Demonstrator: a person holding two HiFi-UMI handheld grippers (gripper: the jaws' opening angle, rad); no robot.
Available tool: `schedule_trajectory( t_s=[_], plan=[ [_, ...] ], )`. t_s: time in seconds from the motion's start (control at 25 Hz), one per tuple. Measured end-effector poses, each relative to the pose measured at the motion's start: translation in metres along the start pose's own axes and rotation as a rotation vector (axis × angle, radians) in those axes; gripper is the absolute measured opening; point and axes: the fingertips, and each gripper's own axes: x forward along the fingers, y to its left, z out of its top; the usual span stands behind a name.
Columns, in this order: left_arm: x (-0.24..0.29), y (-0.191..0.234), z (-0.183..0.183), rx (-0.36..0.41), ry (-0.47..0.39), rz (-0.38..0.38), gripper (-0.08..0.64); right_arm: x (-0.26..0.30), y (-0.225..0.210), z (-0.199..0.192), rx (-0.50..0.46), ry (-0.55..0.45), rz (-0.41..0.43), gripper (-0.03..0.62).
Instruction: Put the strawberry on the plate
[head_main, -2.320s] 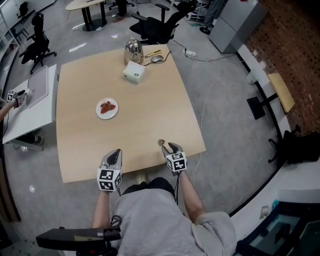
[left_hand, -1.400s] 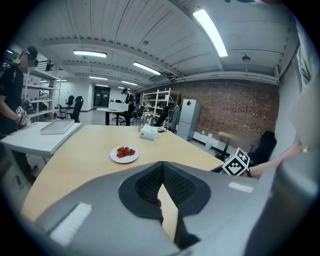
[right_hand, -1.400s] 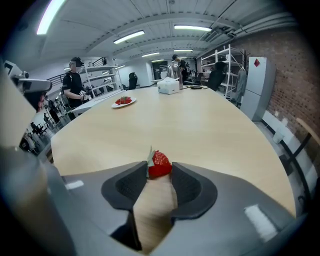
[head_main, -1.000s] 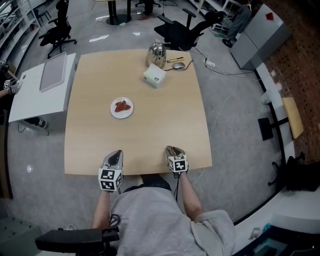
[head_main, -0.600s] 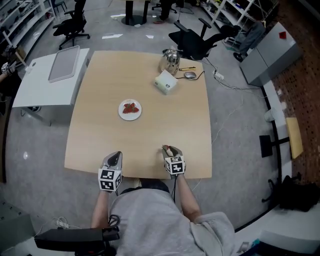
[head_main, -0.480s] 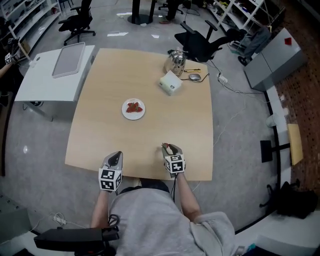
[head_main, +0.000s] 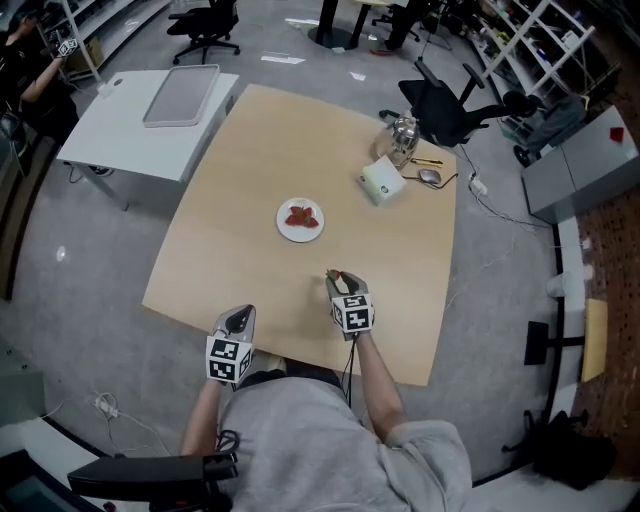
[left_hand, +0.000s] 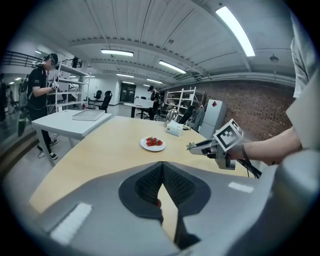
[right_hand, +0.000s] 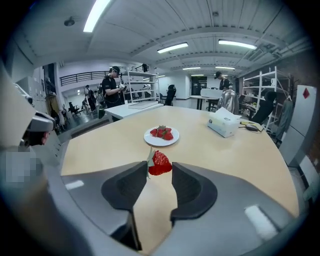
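Now grips strawberry (right_hand: 160, 163) crosswise in right gripper (head_main: 337, 277) fingers, plate (head_main: 285, 228) straight ahead up-frame; holds left gripper (head_main: 240, 312) clenched, farther back, lower left.

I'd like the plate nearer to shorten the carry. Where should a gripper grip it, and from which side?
Pinch the plate by its rim at the near edge, coming in low from your side. It lies flat, and the strawberries sit in the middle, leaving bare rim. The left gripper is likely best: the right gripper holds a strawberry.

Head view overhead; gripper views low, sharing plate (head_main: 300, 235).
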Motion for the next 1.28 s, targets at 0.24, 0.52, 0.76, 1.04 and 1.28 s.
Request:
schedule_trajectory(
  t_s=[0.24, 0.52, 0.76, 1.04, 1.28],
  plan=[
    [-0.004, 0.014, -0.005, -0.037, 0.006, 0.061, 0.02, 0.04, 0.012, 0.024, -0.07, 0.014, 0.064, 0.163],
    [-0.015, 0.031, -0.012, -0.084, 0.017, 0.131, 0.02, 0.087, 0.026, 0.041, -0.141, 0.038, 0.117, 0.162],
    [-0.019, 0.036, -0.016, -0.111, 0.025, 0.166, 0.02, 0.121, 0.027, 0.05, -0.144, 0.053, 0.125, 0.163],
    [-0.02, 0.028, -0.03, -0.169, 0.041, 0.189, 0.02, 0.146, 0.021, 0.05, -0.166, 0.087, 0.131, 0.163],
    [-0.02, 0.03, -0.035, -0.215, 0.044, 0.215, 0.02, 0.161, 0.025, 0.057, -0.184, 0.096, 0.143, 0.163]
  ],
)
